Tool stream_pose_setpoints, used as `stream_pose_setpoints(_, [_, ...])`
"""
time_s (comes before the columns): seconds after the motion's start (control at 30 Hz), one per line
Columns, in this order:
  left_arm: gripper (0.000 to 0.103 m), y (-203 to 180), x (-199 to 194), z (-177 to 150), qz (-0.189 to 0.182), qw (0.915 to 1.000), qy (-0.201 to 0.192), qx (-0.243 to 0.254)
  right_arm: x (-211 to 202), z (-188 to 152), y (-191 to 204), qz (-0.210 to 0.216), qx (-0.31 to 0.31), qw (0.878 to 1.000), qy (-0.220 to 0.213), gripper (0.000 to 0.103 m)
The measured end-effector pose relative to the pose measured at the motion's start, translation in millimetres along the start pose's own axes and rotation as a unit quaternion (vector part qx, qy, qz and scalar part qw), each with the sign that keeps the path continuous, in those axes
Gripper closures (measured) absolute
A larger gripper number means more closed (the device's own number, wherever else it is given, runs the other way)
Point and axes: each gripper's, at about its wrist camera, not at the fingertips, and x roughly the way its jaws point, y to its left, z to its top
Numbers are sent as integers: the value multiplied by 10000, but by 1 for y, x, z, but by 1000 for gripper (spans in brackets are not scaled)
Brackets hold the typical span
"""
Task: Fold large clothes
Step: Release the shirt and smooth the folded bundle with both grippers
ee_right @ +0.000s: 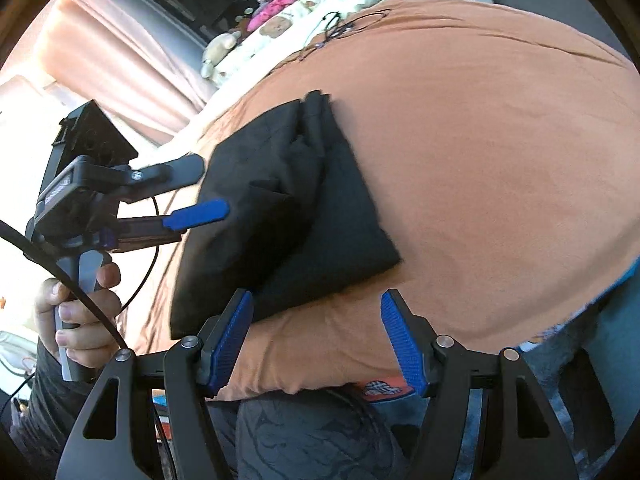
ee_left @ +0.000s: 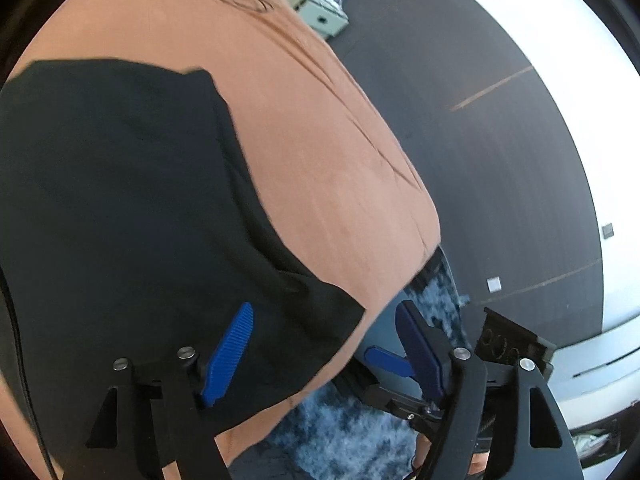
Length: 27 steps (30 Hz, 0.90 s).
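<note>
A folded black garment (ee_left: 120, 208) (ee_right: 296, 216) lies on the orange bedspread (ee_left: 312, 152) (ee_right: 480, 160). My left gripper (ee_left: 324, 312) hovers over the garment's near corner, jaws wide apart, blue pads touching no cloth. From the right wrist view the left gripper (ee_right: 214, 188) stands open at the garment's left edge, held by a hand (ee_right: 76, 312). My right gripper (ee_right: 316, 298) is open at the garment's near edge, its left pad just beside the cloth and nothing pinched. One blue finger (ee_left: 386, 358) of the right gripper shows low in the left wrist view.
The bed's edge drops to a blue shaggy rug (ee_left: 352, 428) and dark floor (ee_left: 480, 140). A white drawer unit (ee_left: 324, 20) stands beyond. Soft toys and pillows (ee_right: 256, 36) crowd the bed's far end, near a thin black cable (ee_right: 340, 24). A curtain (ee_right: 120, 64) hangs left.
</note>
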Motion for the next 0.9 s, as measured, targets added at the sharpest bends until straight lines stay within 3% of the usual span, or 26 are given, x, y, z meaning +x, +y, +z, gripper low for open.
stream_pose_setpoints(0.23, [28, 51, -68, -18, 618, 9956, -597, -369, 33, 18, 1, 483, 108, 9987, 81, 38])
stream_pose_setpoints(0.43, [28, 103, -103, -51, 1244, 9835, -929, -934, 58, 35, -2, 374, 181, 9991, -46, 39])
stream_pose_setpoints(0.53, [28, 126, -102, -72, 1428, 9786, -859, -1206, 66, 40, -4, 259, 183, 9994, -122, 73])
stream_pose_setpoints(0.67, [29, 148, -91, -90, 1545, 9755, -609, -1446, 69, 39, -6, 122, 180, 9996, -203, 89])
stream_pose_setpoints(0.7, [31, 144, -80, -93, 1548, 9755, -540, -1469, 69, 37, -10, 96, 197, 9995, -231, 91])
stream_pose_setpoints(0.83, [64, 136, -63, -95, 1270, 9825, -290, -1329, 70, 27, -22, 0, 286, 9992, -271, 95])
stream_pose_setpoints(0.9, [67, 126, -61, -91, 1459, 9828, -271, -1098, 68, 22, -24, -60, 349, 9990, -261, 95])
